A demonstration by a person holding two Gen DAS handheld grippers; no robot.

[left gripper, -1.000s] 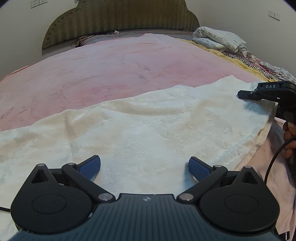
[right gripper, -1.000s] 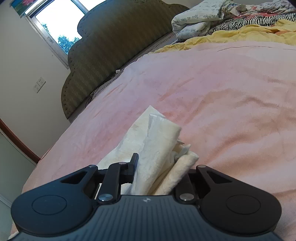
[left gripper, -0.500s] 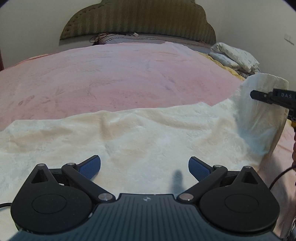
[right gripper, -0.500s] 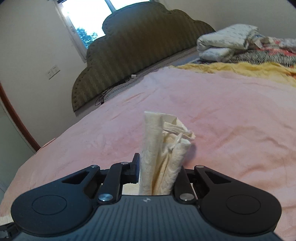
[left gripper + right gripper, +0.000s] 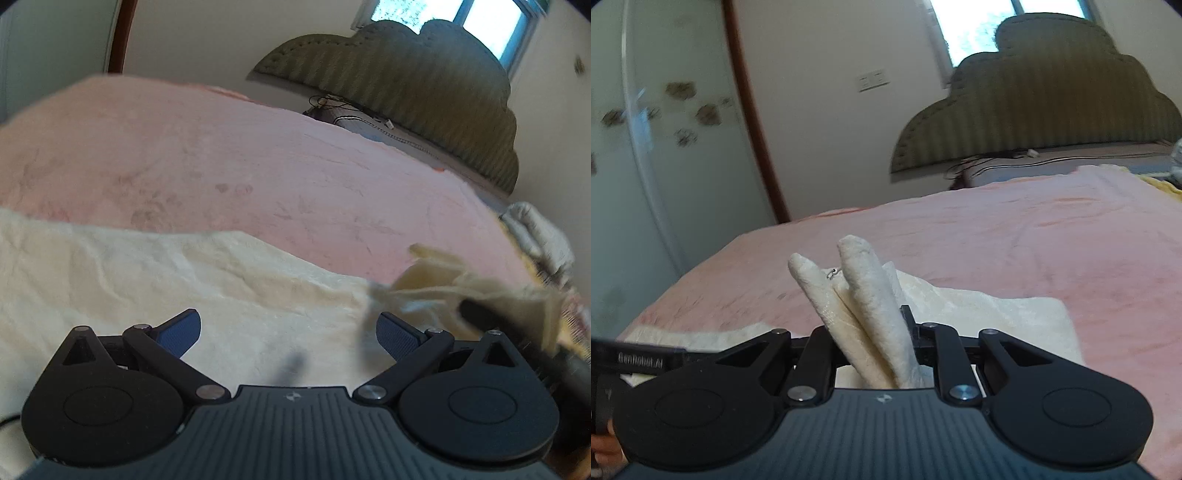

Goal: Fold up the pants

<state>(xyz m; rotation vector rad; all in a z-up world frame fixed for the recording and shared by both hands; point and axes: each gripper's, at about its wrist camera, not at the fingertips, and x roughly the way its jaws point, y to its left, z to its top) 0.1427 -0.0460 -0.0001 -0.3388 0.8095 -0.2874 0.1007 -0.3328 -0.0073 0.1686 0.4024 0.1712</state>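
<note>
Cream plush pants, spread flat across the lower half of the left wrist frame, on a pink blanket that fills the middle of both views. Left gripper: jaws wide, blue pads apart, nothing between them, poised over the flat cloth at lower centre. Right gripper: jaws narrow, clamped on a bunched fold of the pants; two rolled cream ends stand up and lean toward the upper left above the fingers, a small metal ring between them. Behind that fold, more of the garment lies flat at centre right of the right wrist frame, and a strip shows at lower left. In the left wrist view, the lifted part appears blurred at right centre, with the right gripper as a dark shape under it, just beside the left gripper's right finger. In the right wrist view, the left gripper is a black bar at the left edge, lettering on its side, part of a hand below it. Olive scalloped headboard, upper right of both frames, a bright window above it. Wall sockets, upper centre. Glossy door with brown frame, upper left. Folded white bedding, right edge of left wrist view.
</note>
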